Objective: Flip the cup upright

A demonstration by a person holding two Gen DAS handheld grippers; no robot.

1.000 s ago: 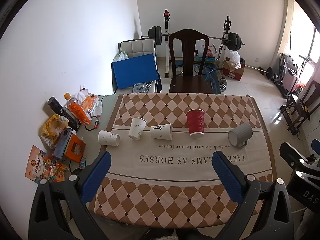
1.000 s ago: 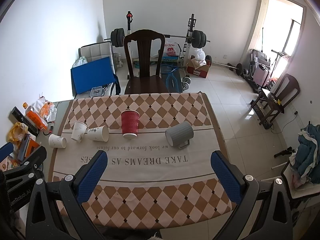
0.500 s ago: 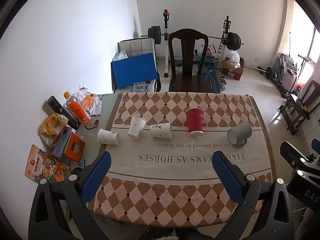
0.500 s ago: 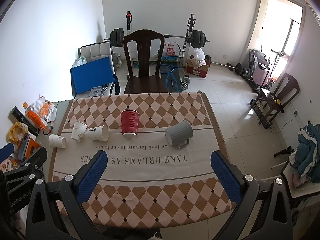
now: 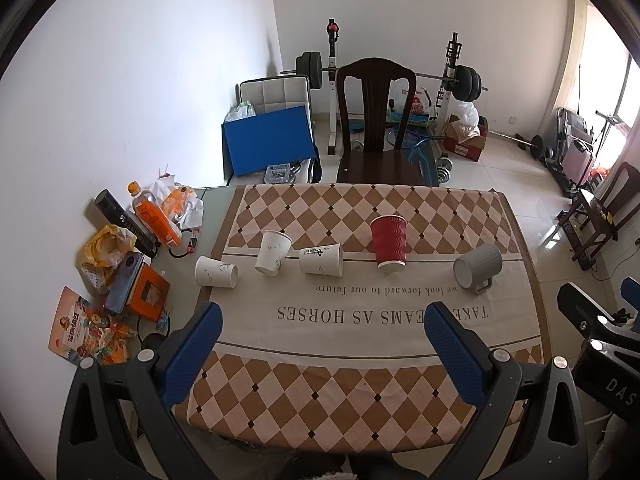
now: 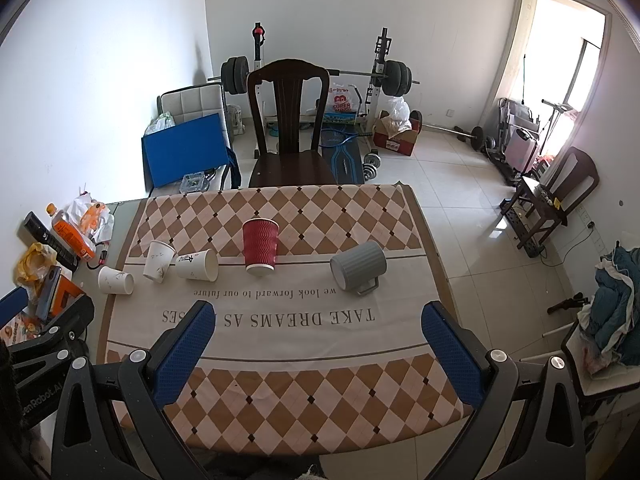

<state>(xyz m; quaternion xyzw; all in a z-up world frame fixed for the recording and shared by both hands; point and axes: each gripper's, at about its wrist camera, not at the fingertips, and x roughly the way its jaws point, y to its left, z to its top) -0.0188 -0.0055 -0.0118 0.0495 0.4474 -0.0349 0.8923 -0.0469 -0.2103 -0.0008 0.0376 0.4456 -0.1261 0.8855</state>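
Red cup [image 6: 260, 248] stands inverted, well beyond both grippers' wide-spread jaws.

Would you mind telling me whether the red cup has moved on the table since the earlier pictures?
No. The red cup stands rim-down at the same spot above the tablecloth's printed line, as before.

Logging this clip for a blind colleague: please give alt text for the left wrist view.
Five cups line a checkered tablecloth: a red cup upside down, a gray mug and two white paper cups on their sides, one white cup tilted. The open left gripper hovers at the near edge.
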